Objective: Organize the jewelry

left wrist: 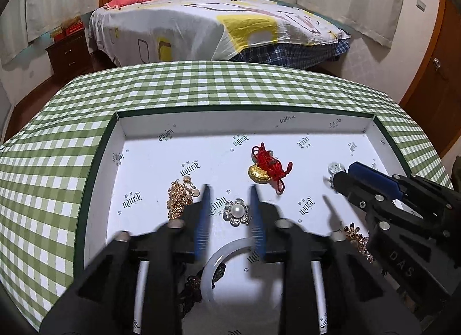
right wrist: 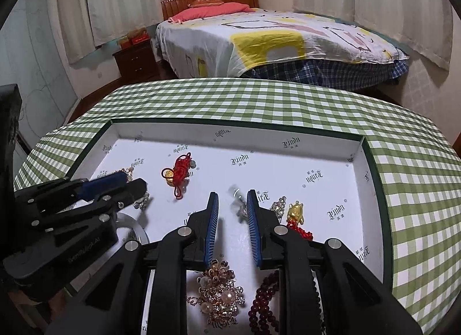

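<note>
A shallow white box with a green rim [left wrist: 121, 124] [right wrist: 366, 156] holds the jewelry. My left gripper [left wrist: 229, 191] [right wrist: 134, 181] is open low over the box floor, and a pearl flower brooch [left wrist: 236, 211] lies between its blue pads, untouched. A white bangle [left wrist: 227, 266] lies just behind the brooch. My right gripper [right wrist: 232, 199] [left wrist: 341, 173] is open by a narrow gap. A blurred silver piece [right wrist: 237, 202] [left wrist: 335, 168] hangs loose between its tips, apart from the left pad.
The box also holds a red knotted cord with a gold ingot [left wrist: 269, 168] [right wrist: 177, 175], a gold chain [left wrist: 178, 199], a gold flower brooch [right wrist: 219, 291], dark red beads [right wrist: 265, 300] and a gold bear charm [right wrist: 295, 212]. It sits on a green checked tablecloth [left wrist: 201, 84]; a bed stands beyond.
</note>
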{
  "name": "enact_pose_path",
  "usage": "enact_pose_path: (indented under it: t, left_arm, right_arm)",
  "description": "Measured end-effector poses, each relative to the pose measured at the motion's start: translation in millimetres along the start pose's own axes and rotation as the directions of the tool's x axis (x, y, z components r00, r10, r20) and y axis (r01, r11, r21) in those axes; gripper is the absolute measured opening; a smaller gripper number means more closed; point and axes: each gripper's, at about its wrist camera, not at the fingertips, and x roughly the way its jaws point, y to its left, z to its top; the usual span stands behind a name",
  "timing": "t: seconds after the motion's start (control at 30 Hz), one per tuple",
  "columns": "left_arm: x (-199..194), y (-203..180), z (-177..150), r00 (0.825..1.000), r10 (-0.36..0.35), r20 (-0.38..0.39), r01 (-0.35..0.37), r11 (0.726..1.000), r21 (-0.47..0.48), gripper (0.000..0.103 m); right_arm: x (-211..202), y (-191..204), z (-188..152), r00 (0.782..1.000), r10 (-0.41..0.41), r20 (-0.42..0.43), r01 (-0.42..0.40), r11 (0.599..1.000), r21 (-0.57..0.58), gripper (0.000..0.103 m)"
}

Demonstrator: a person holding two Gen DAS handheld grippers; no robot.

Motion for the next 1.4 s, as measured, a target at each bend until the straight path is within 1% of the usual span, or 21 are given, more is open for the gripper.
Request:
enact_pose_path:
  t: [0.03,0.07,0.13,0.2,0.27,0.3,0.37,0.5,0.57,0.67,0.7,0.73,0.77,0.9,1.03,1.1,1.13,1.27,1.4]
  left_arm:
    - [-1.1,-0.2,-0.1,1.000,0.001,0.004,-0.001,1.000,0.002,0.037]
    - [-1.1,-1.2,-0.1,1.000,0.001,0.004,-0.002,1.000,0.005,0.037]
    - [-1.2,-2.1,-0.7,1.000,0.002,-0.003,-0.002,1.000,0.006,0.037]
    - [-4.8,-2.6,-1.9,1.000,-0.002,-0.001,0.002,1.000,0.002,0.037]
    - [-10.2,-3.2,-4.1,1.000,-0.006,0.008,0.006,1.000,-0.001,0.041]
    - [-16.2,-3.8,-6.6,1.000,-0.006,0.018,0.006,1.000,-0.002,0.047]
    - [-29.0,-5.2,-11.7,0.999,-0.003,0.041,0.003,1.000,-0.002,0.050]
    - [-53.7,-9.6,-23.6,0.997,0.006,0.073,-0.007,1.000,0.006,0.058]
    - [-67.7,-12.6,-32.4,0.996,0.011,0.089,-0.012,1.000,0.012,0.061]
    - [-89.6,-18.0,-47.3,0.993,0.035,0.115,-0.038,0.999,0.030,0.069]
    - [-96.6,-19.3,-52.1,0.991,0.042,0.124,-0.047,0.998,0.033,0.074]
    - [-102.4,-21.3,-55.9,0.990,0.049,0.131,-0.053,0.998,0.034,0.080]
    - [-108.8,-22.3,-61.1,0.989,0.056,0.139,-0.062,0.998,0.033,0.081]
    - [-124.7,-20.5,-82.6,0.987,0.074,0.144,-0.078,0.997,0.021,0.087]
    - [-137.9,-14.7,-98.6,0.988,0.085,0.128,-0.085,0.996,-0.005,0.087]
    - [-147.9,-11.9,-102.0,0.987,0.085,0.133,-0.084,0.996,-0.016,0.088]
    - [-154.2,-10.8,-103.2,0.986,0.085,0.142,-0.083,0.996,-0.020,0.089]
    - [-187.0,-8.3,-104.1,0.975,0.102,0.197,-0.097,0.995,-0.038,0.091]
    - [-214.3,-9.0,-102.4,0.966,0.112,0.233,-0.103,0.993,-0.054,0.094]
  right_arm:
    - [-1.2,-0.7,-1.0,1.000,0.001,0.001,-0.001,1.000,0.002,0.026]
    - [-2.2,-0.8,-1.0,1.000,0.000,0.005,0.000,1.000,0.005,0.034]
    - [-6.0,0.1,-1.1,1.000,-0.008,0.018,0.008,1.000,0.005,0.041]
    - [-9.2,0.4,-2.6,1.000,-0.009,0.021,0.009,1.000,0.005,0.041]
    - [-15.4,-0.3,-5.1,1.000,-0.014,0.028,0.014,1.000,0.014,0.042]
    - [-18.8,-0.9,-6.5,0.999,-0.016,0.032,0.015,1.000,0.020,0.043]
    - [-30.3,-3.3,-11.5,0.999,-0.025,0.048,0.024,0.999,0.038,0.050]
    - [-52.0,-5.4,-22.4,0.997,-0.043,0.068,0.039,0.998,0.058,0.055]
    - [-65.0,-6.8,-32.4,0.996,-0.055,0.073,0.049,0.996,0.071,0.060]
    - [-78.2,-6.7,-45.6,0.995,-0.068,0.075,0.061,0.995,0.084,0.065]
    - [-81.9,-6.3,-50.1,0.994,-0.074,0.074,0.068,0.994,0.087,0.067]
    - [-85.2,-6.6,-53.9,0.994,-0.081,0.075,0.074,0.993,0.090,0.071]
    - [-89.5,-6.9,-58.9,0.993,-0.088,0.077,0.081,0.992,0.094,0.074]
    - [-100.6,-7.9,-75.8,0.992,-0.106,0.074,0.098,0.990,0.106,0.076]
    - [-114.0,-7.8,-86.7,0.991,-0.115,0.074,0.107,0.988,0.113,0.076]
    - [-125.5,-5.0,-89.5,0.989,-0.122,0.082,0.113,0.987,0.112,0.079]
    - [-130.2,-3.8,-89.6,0.988,-0.128,0.088,0.118,0.987,0.109,0.081]
    - [-153.6,3.4,-87.0,0.984,-0.132,0.118,0.122,0.988,0.094,0.082]
    - [-176.6,12.2,-85.3,0.981,-0.122,0.152,0.111,0.991,0.078,0.083]
